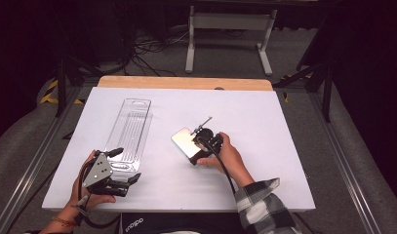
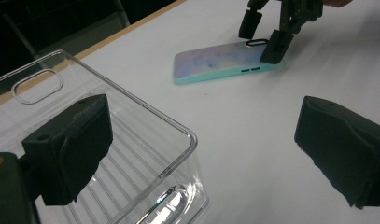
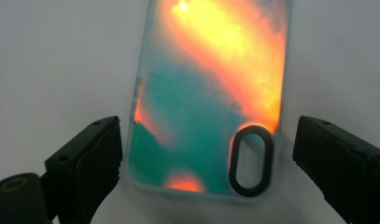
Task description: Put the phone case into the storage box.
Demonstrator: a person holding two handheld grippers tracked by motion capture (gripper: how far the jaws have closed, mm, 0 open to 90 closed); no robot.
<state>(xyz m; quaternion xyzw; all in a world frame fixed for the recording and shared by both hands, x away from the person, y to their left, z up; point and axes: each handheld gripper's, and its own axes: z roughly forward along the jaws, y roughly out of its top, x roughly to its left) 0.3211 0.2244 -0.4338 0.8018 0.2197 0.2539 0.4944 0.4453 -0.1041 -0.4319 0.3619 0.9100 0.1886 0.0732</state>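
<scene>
While the left gripper is idling agape by the clear tray at the table's near-left edge, the right gripper is straddling, wide open, the mid-table phone case, whose long axis is running straight ahead between its jaws.

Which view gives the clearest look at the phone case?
The right gripper view: the phone case lies flat between that open tool's jaws, its camera cutout plain. The left gripper view shows it farther off, lying on the table. The high view shows it small and glary.

glossy phone case, clear plastic tray.
</scene>
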